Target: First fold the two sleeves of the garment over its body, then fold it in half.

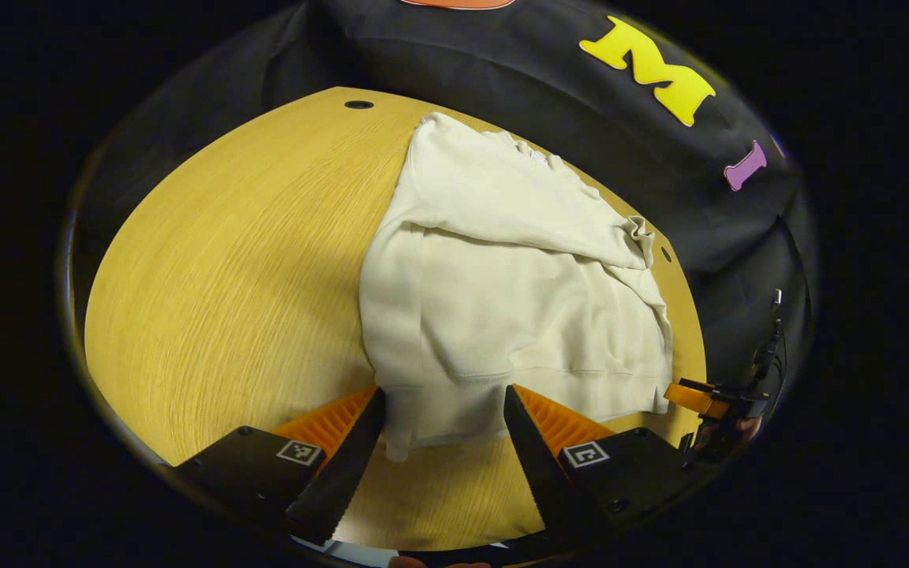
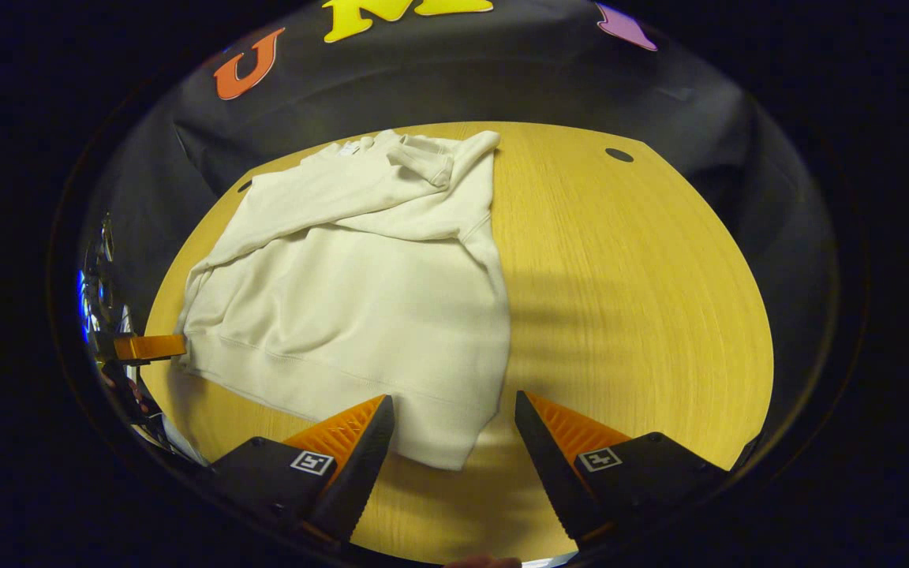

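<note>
A cream sweatshirt (image 1: 502,300) lies flat on the wooden table (image 1: 226,276), with a sleeve folded across its upper body and the cuff (image 1: 640,233) near the far edge. My left gripper (image 1: 443,392) is open, and a corner of the hem lies between its spread fingers. In the right gripper view the sweatshirt (image 2: 360,300) sits left of centre, its folded cuff (image 2: 423,162) at the top. My right gripper (image 2: 453,397) is open over the other hem corner. Each gripper also appears small at the hem's far end in the other's view, the right gripper (image 1: 699,397) and the left gripper (image 2: 147,347).
Bare tabletop (image 2: 636,300) stretches to the right of the sweatshirt in the right gripper view and to its left in the left gripper view. Small round holes (image 1: 358,104) (image 2: 619,155) mark the far corners. The black cloth wall stands right behind the table.
</note>
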A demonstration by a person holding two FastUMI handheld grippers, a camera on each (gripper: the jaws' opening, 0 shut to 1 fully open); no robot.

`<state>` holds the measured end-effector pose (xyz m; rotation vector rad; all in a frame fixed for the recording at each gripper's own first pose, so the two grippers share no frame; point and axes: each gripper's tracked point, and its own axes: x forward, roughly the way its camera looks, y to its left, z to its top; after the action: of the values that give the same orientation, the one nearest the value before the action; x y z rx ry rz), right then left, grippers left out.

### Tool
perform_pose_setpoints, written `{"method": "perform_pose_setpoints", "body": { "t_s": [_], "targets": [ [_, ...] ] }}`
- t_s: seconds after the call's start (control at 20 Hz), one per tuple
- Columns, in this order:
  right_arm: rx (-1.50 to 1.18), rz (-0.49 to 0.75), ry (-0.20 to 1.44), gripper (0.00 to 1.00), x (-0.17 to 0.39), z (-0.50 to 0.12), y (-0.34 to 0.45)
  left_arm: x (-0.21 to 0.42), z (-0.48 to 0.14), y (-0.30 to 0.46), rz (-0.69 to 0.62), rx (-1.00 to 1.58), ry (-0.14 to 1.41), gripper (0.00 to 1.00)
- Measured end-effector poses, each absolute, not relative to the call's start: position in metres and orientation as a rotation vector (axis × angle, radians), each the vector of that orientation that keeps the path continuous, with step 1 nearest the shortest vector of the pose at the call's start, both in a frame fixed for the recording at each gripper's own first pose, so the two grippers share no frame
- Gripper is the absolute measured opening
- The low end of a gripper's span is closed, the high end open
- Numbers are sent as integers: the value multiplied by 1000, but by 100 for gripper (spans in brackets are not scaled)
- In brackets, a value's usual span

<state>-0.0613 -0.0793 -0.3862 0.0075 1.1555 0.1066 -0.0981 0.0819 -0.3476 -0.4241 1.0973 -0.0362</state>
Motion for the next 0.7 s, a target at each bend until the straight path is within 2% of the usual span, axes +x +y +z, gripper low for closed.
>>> {"method": "perform_pose_setpoints", "body": {
  "t_s": [0.05,0.1,0.2,0.25,0.3,0.35,0.4,0.45,0.55,0.6,0.65,0.7],
  "targets": [
    [13,103,1166,96,-61,-390,-73,-97,-349,85,-18,-427,1108,92],
    [-16,93,1168,96,-63,-394,-72,-95,-351,87,2,-441,1116,89],
    [-70,106,1160,96,-58,-394,-68,-95,-357,91,53,-464,1135,78],
    [-69,106,1161,97,-57,-395,-66,-96,-360,98,81,-459,1143,63],
    [-62,110,1152,95,-57,-394,-65,-99,-359,103,107,-455,1150,63],
    [-56,115,1152,95,-58,-395,-65,-99,-364,105,130,-450,1157,43],
    [-47,120,1146,85,-56,-395,-65,-99,-363,104,133,-450,1155,35],
    [-24,130,1142,80,-55,-396,-62,-100,-364,104,133,-440,1158,21],
    [59,135,1153,48,-57,-395,-57,-101,-362,108,120,-410,1148,13],
    [105,118,1153,25,-55,-395,-57,-101,-360,110,117,-411,1144,12],
    [145,110,1157,20,-53,-395,-57,-100,-360,109,116,-428,1137,8],
    [191,92,1166,19,-53,-393,-58,-100,-359,107,109,-454,1131,12]
  ]
}}
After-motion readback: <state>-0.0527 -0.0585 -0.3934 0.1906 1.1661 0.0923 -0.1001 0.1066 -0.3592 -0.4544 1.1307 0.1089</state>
